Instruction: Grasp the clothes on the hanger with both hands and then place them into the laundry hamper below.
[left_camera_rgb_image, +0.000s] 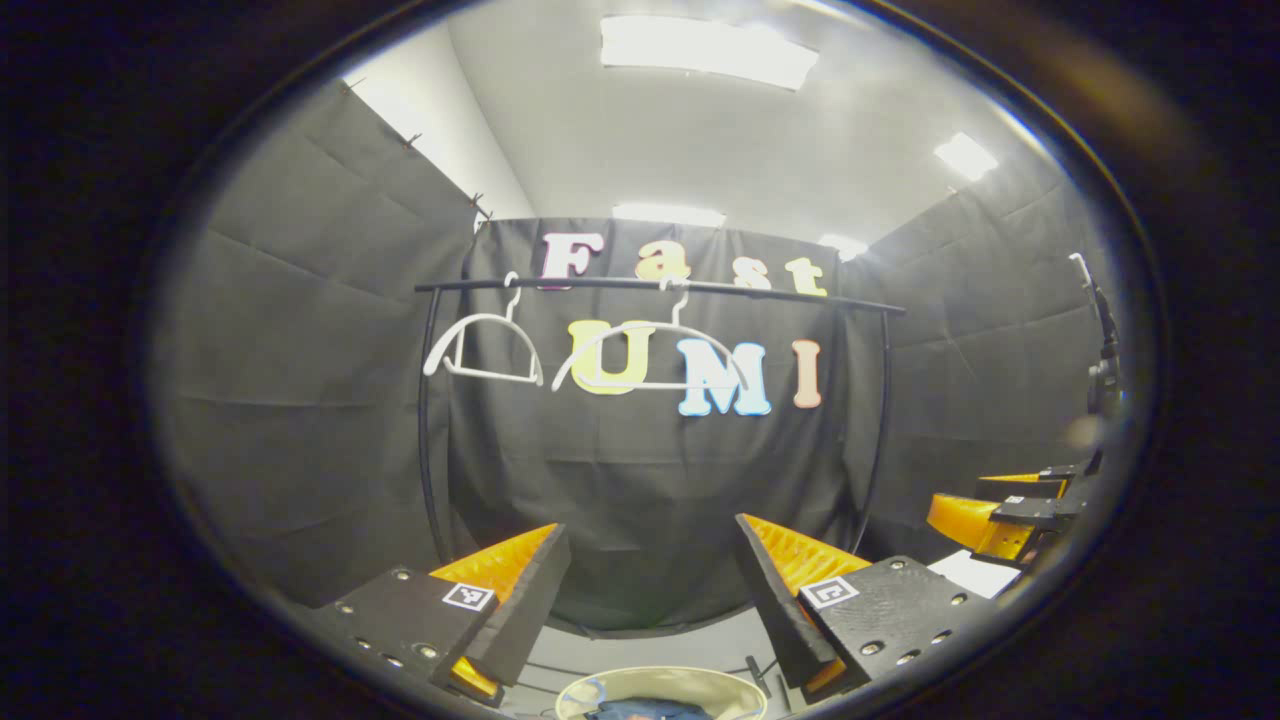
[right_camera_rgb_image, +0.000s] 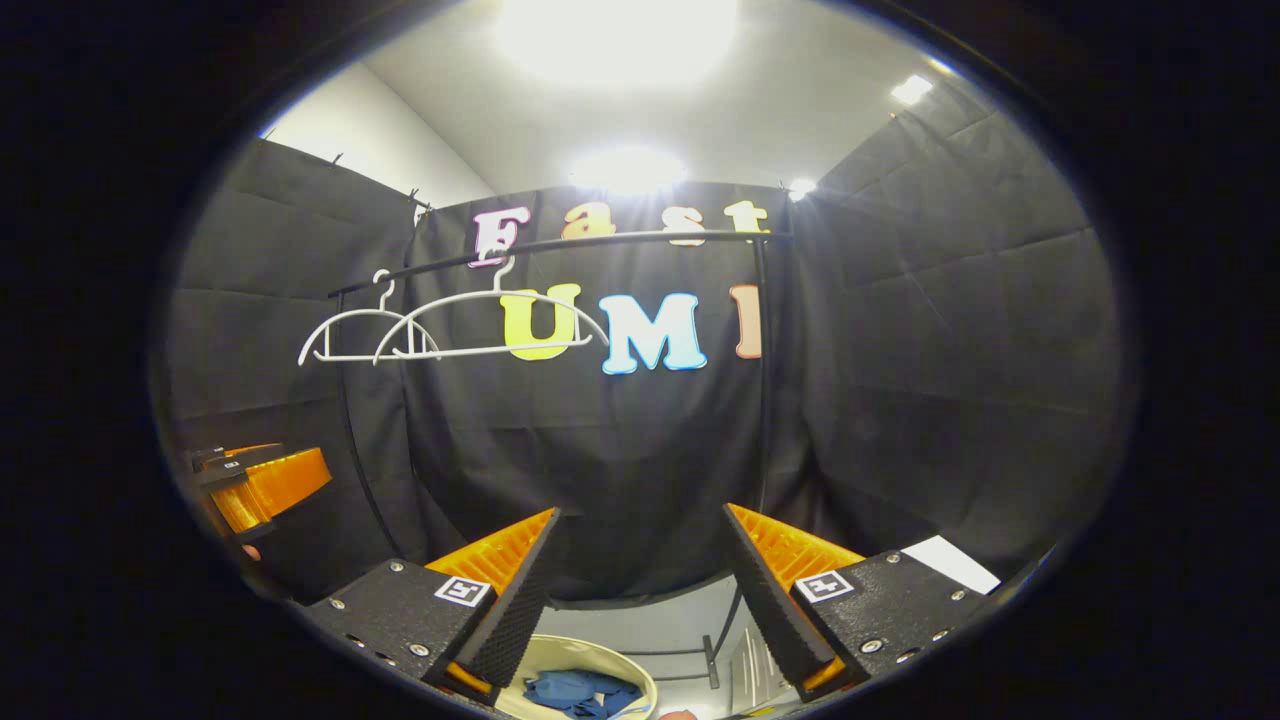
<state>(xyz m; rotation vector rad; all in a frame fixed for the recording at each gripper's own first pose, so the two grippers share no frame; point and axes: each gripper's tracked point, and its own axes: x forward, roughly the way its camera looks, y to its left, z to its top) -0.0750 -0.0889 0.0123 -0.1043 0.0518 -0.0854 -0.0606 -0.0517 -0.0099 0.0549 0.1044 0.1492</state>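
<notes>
The left gripper (left_camera_rgb_image: 652, 570) is held up facing the black cloth back wall, its two fingers spread wide apart with nothing between them. The right gripper (right_camera_rgb_image: 640, 560) stands the same way, fingers released and bare. In the left gripper view the right gripper shows again at the right edge, and in the right gripper view the left gripper shows at the left edge.

A thin black metal clothes rail (left_camera_rgb_image: 660, 286) spans the booth on two upright posts. Two white plastic hangers hook over it, and both are bare: the left white hanger (left_camera_rgb_image: 482, 348) near the left post and the right white hanger (left_camera_rgb_image: 648, 356) toward the middle. In the right gripper view they overlap, the nearer hanger (right_camera_rgb_image: 490, 322) partly in front of the farther one (right_camera_rgb_image: 350, 335).

Below the rail, on the pale floor, sits the round cream-coloured laundry hamper (right_camera_rgb_image: 625, 668). The crumpled blue garment (right_camera_rgb_image: 580, 692) lies inside it. In the left gripper view the hamper's rim (left_camera_rgb_image: 700, 680) shows at the bottom, between the fingers, with a bit of the blue cloth (left_camera_rgb_image: 645, 710) within.
</notes>
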